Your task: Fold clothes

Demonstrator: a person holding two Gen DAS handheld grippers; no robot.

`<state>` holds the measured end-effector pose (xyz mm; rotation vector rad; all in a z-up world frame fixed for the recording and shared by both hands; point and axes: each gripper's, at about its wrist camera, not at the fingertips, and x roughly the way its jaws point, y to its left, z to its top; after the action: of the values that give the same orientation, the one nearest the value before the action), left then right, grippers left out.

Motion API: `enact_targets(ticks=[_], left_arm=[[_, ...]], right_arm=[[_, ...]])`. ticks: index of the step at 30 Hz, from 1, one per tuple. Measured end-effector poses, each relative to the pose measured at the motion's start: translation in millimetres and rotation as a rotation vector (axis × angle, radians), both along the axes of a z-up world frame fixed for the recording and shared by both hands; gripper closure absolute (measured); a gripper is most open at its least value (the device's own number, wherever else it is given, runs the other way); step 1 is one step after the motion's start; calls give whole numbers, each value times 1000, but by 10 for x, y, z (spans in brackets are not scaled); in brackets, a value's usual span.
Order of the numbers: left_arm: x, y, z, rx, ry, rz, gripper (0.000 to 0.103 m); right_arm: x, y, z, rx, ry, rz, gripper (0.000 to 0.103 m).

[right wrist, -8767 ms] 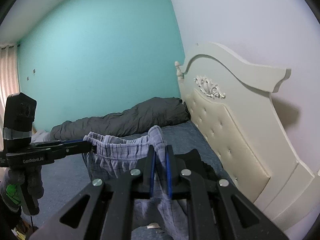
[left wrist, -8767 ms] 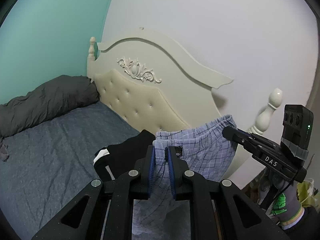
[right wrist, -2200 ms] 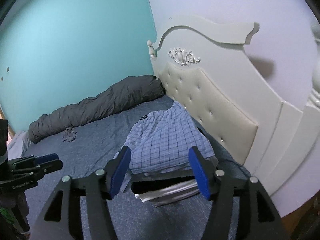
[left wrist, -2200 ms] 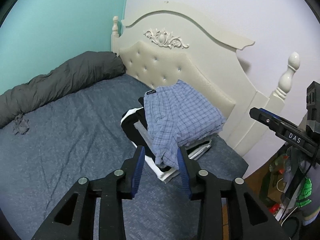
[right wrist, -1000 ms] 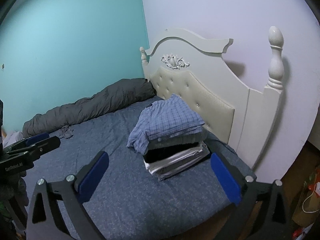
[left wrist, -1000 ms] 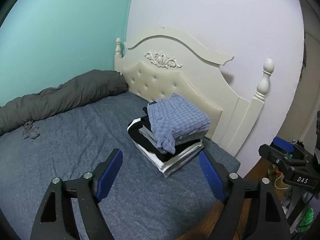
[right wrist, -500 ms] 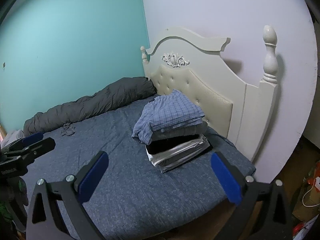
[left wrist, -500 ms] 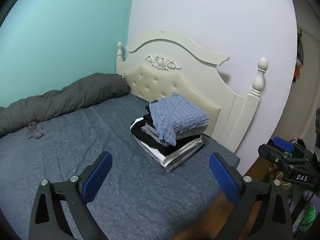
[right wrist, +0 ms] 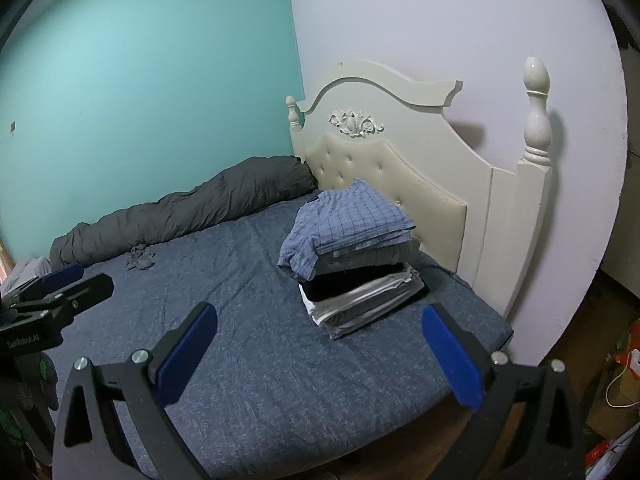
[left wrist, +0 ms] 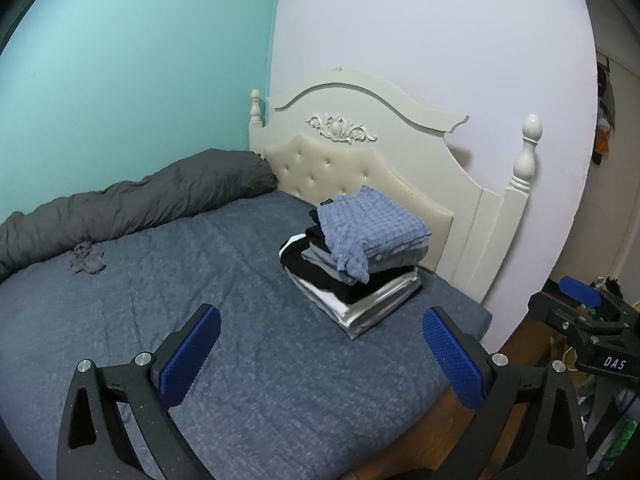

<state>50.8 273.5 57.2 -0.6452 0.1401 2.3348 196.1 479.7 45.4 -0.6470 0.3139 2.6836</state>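
**Both claws wide apart and empty, folded pile on the bed**

The left gripper [left wrist: 322, 354] is spread wide with nothing between its blue pads [left wrist: 188, 356], held above the blue bed [left wrist: 240, 360]. The right gripper [right wrist: 320, 354] is likewise splayed and holds nothing.

The stack of folded clothes [left wrist: 356, 276] sits on the mattress toward 1 o'clock in the left view, just in front of the cream headboard [left wrist: 360, 152]. The blue checked shorts [left wrist: 368, 232] lie on top, one corner drooping over the darker layers below. In the right view the same stack [right wrist: 360, 276] appears at 12 to 1 o'clock.

Only the left view shows the right gripper from outside, at 3 o'clock, marked "DAS". Only the right view shows the left gripper from outside, at 9 o'clock, and the cluttered floor [right wrist: 612, 392] at 4 o'clock.

A rolled grey duvet [left wrist: 132, 208] lies along the teal wall at 10 o'clock, with a small crumpled grey garment [left wrist: 86, 262] just beside it.
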Motion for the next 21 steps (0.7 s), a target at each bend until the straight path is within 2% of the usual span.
enact_targets(ticks=[7, 15, 21], left_arm=[[42, -96, -86, 4, -10, 5, 0], [129, -120, -89, -1, 24, 5, 0], [134, -113, -109, -2, 6, -3, 0]], right_arm=[[40, -76, 23, 8, 8, 6, 0], [83, -111, 6, 5, 7, 0, 0], [99, -119, -16, -8, 9, 0, 0]])
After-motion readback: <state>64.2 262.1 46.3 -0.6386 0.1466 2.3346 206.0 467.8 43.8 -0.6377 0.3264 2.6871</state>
